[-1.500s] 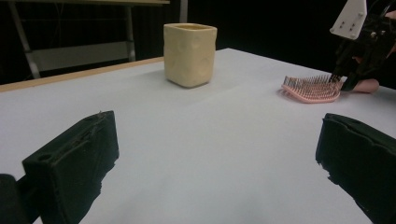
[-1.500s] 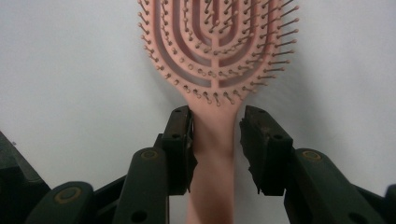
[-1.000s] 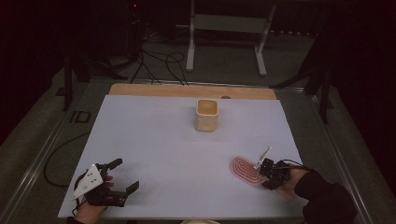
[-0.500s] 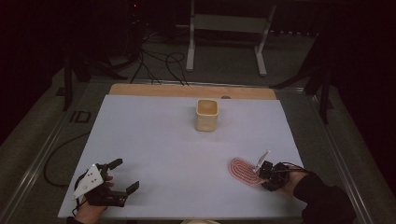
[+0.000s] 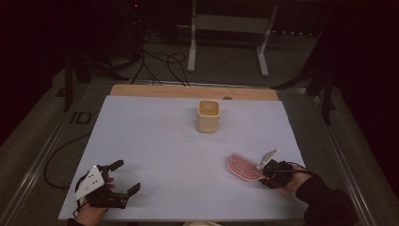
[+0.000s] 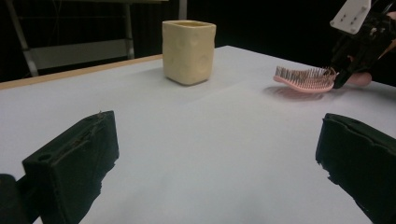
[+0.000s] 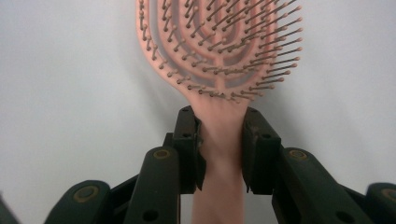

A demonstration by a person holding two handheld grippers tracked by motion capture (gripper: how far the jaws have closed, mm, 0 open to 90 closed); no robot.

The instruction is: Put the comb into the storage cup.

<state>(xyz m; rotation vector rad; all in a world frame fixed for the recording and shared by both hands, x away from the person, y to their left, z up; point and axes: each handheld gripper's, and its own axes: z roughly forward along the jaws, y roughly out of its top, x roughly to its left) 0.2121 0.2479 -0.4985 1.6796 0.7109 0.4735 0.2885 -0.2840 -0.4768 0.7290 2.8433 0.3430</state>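
A pink hairbrush (image 5: 243, 166) lies bristles up near the front right of the white table, also seen in the left gripper view (image 6: 306, 79). My right gripper (image 5: 263, 171) has just been closing its jaws, and they now clamp the hairbrush (image 7: 224, 42) by its handle, one pad (image 7: 189, 140) on each side. My right gripper (image 7: 222, 144) rests low at the table. Near the front left edge, my left gripper (image 5: 126, 175) is wide open with bare table between its jaws (image 6: 219, 149).
A cream square cup (image 5: 208, 115) stands upright at the middle back of the white table top (image 5: 155, 136), and appears in the left gripper view (image 6: 189, 44). A wooden strip (image 5: 188, 91) runs along the far edge. Beyond it stand a metal frame (image 5: 228, 23) and floor cables.
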